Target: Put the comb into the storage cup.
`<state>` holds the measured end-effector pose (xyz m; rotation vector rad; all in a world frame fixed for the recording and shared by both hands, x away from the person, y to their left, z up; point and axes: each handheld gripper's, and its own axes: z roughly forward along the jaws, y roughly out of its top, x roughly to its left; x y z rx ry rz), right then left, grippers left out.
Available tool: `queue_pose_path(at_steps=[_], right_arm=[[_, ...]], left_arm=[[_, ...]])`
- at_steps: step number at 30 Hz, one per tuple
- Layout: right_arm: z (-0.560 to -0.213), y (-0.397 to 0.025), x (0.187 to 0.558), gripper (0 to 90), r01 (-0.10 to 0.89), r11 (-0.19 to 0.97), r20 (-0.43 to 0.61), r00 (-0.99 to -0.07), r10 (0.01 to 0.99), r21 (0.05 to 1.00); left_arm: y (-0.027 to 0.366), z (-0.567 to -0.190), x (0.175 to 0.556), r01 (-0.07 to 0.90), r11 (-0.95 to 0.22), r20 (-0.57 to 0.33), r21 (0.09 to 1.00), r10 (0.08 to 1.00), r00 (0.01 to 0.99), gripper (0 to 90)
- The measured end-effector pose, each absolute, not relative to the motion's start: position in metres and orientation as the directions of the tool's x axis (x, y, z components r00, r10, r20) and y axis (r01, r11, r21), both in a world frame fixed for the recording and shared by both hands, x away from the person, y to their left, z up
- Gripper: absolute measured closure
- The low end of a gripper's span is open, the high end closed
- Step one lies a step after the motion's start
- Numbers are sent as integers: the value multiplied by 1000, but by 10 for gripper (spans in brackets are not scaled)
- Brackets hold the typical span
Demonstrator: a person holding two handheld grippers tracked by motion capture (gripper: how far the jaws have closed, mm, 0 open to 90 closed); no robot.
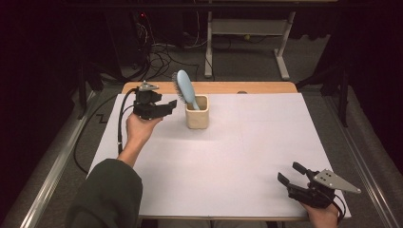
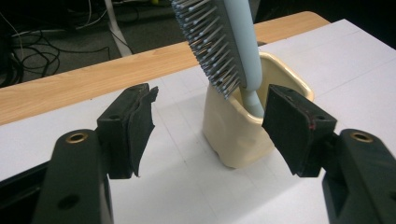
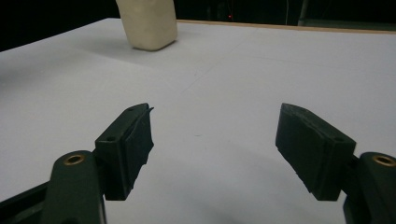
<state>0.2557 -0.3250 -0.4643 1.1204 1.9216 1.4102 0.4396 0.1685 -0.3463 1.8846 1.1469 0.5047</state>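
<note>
Standing in beige cup (image 1: 197,114) near table's (image 1: 247,156) far edge: blue hairbrush (image 1: 185,89); left gripper (image 1: 172,103) beside it, jaws apart; right gripper (image 1: 290,173) at near right corner, jaws apart.

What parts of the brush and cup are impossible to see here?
- Hairbrush handle end: hidden inside the cup in the left gripper view.
- Brush top: cut off by that view's upper edge.
- Cup rim: cut off by the right gripper view's top edge.

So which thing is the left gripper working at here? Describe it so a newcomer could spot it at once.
Start at the white table sheet and go to its far left part, where a cream cup stands. The pale blue hairbrush stands in it, handle down, leaning left, just beyond the open left gripper; nothing else there has bristles.
</note>
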Motion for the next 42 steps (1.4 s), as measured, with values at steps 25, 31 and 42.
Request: queue_pose_path(at_steps=[25, 31, 42], right_arm=[[-464, -326, 255, 279, 320, 115, 78, -533, 843, 940], [-464, -326, 255, 280, 321, 115, 78, -532, 843, 940], [-464, -326, 255, 280, 320, 117, 74, -529, 845, 940]], left_arm=[[181, -349, 428, 516, -232, -79, 825, 855, 512, 338], [180, -348, 422, 503, -246, -67, 829, 848, 525, 338], [186, -354, 415, 503, -245, -70, 829, 846, 529, 337]])
